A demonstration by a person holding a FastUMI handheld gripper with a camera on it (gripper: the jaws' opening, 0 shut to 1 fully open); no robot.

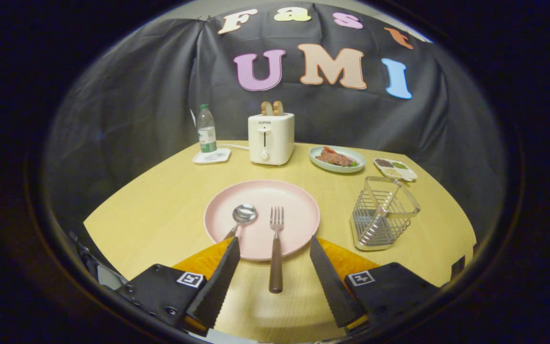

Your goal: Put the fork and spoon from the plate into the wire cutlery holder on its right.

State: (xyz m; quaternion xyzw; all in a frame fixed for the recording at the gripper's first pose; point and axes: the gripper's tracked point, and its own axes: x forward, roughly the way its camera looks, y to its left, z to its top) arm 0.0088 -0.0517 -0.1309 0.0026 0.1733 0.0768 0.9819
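Gripper [275, 246]: fingers spread wide apart, holding nothing, hovering low over the near part of the table.
Fork [276, 248]: lying in the gap between the two fingers, touched by neither; prongs up on the plate, dark handle running back off the plate's near rim onto the table.
Spoon [241, 217]: on the plate just ahead of the left fingertip, bowl pointing away; its handle slants back toward that fingertip and passes out of sight behind it.
Plate [294, 210]: pink and round, just ahead of the fingers, its near rim sitting between the two tips.
Cutlery holder [384, 215]: wire basket with a metal rim, upright on the table ahead of and to the right of the right finger, beside the plate but apart from it; nothing seen inside.
Table [160, 210]: light wood, carrying everything.
Toaster [271, 138]: cream, well beyond the plate, straight ahead, with two bread slices [272, 108] standing out of its top.
Bottle [206, 129]: beyond and left of the toaster, upright on a white pad [212, 156].
Food dish [337, 158]: pale, beyond and right of the toaster.
Small tray [395, 168]: divided into sections, beyond the cutlery holder.
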